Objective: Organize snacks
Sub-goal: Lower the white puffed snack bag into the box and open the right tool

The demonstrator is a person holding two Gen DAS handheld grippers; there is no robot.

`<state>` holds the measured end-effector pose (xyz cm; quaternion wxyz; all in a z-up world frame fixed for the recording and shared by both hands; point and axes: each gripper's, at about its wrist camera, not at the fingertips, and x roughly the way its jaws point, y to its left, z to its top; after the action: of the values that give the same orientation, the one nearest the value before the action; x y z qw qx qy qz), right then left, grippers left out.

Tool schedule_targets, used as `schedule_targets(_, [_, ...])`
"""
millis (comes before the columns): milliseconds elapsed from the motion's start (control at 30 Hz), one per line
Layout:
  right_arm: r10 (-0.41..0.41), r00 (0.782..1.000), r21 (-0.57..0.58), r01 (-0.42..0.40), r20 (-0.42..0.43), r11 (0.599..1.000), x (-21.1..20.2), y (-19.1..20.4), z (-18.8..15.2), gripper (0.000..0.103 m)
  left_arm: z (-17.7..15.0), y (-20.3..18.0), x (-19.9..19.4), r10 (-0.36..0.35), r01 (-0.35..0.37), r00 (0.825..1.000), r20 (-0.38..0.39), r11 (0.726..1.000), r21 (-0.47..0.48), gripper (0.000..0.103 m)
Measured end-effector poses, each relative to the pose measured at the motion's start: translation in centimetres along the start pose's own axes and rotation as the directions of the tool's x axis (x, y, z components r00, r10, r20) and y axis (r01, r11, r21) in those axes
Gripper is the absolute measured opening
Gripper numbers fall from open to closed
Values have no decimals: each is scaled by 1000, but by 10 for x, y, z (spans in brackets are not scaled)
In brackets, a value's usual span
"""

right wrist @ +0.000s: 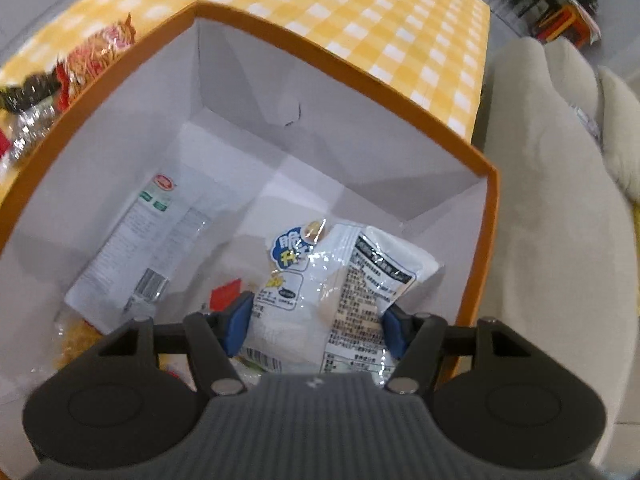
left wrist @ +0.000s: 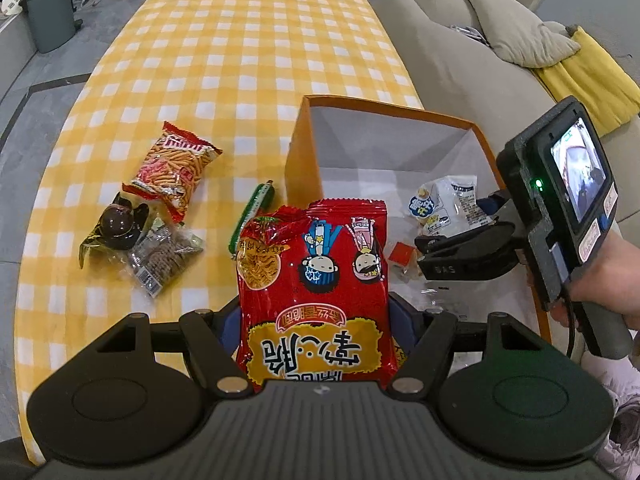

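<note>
Left gripper (left wrist: pixel 316 320) pinches the red noodle packet (left wrist: pixel 316 280) at the orange box's (left wrist: pixel 304 148) near wall. Right gripper (right wrist: pixel 316 324) clamps a white snack bag (right wrist: pixel 332 280) inside the box, above a long white packet (right wrist: pixel 132 248). Risk: both hands crowd one opening; farther out, loose snacks (left wrist: pixel 176 168) on the checked tablecloth (left wrist: pixel 240 40) wait.

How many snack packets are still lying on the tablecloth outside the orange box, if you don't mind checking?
4: an orange stick-snack bag, a dark round-topped packet, a clear biscuit pack beside it, and a green packet near the box. The held red bag may hide more.
</note>
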<state>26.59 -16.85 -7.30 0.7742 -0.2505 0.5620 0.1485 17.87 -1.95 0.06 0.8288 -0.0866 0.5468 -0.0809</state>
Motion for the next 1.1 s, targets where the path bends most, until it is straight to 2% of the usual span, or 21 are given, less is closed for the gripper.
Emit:
schedule_targets(67, [28, 999, 30, -28, -14, 999, 0, 0, 2, 64, -1, 4, -2, -5, 5, 1000, 2, 1000, -8, 81])
schedule_targets(133, [113, 994, 99, -111, -13, 989, 1, -3, 5, 64, -1, 7, -3, -11, 11, 1000, 2, 1000, -15, 81])
schedule_targets(200, [214, 977, 175, -211, 2, 962, 3, -7, 6, 64, -2, 9, -4, -10, 10, 1000, -1, 1000, -16, 81])
schedule_targets(367, [279, 960, 279, -275, 23, 920, 4, -21, 3, 63, -3, 11, -6, -6, 6, 1000, 0, 1000, -14, 81])
schedule_targets(433, [269, 963, 282, -265, 27, 922, -2, -27, 2, 63, -4, 12, -8, -10, 10, 1000, 6, 1000, -13, 81])
schedule_targets(533, [185, 982, 184, -186, 24, 965, -15, -24, 4, 63, -4, 12, -10, -8, 8, 1000, 11, 1000, -8, 81])
schedule_targets(667, [154, 988, 81, -152, -17, 985, -16, -22, 4, 63, -5, 11, -12, -5, 5, 1000, 11, 1000, -8, 81])
schedule_targets(767, [165, 985, 90, -161, -45, 983, -10, -23, 3, 66, -5, 10, -16, 0, 0, 1000, 16, 1000, 0, 81])
schedule_targets(833, [155, 986, 102, -149, -58, 984, -7, -21, 0, 74, -6, 9, -19, 3, -3, 1000, 23, 1000, 11, 81])
schedule_targets(867, [152, 986, 103, -145, -65, 984, -6, -21, -1, 81, -5, 8, -20, 4, -4, 1000, 23, 1000, 15, 81])
schedule_targets(900, [148, 987, 106, -140, -65, 984, -5, -21, -3, 83, -5, 8, -20, 5, -6, 1000, 22, 1000, 18, 81])
schedule_targets(1100, [160, 986, 147, -154, -36, 977, -11, -27, -7, 84, -6, 5, -24, 21, -22, 999, 24, 1000, 15, 81])
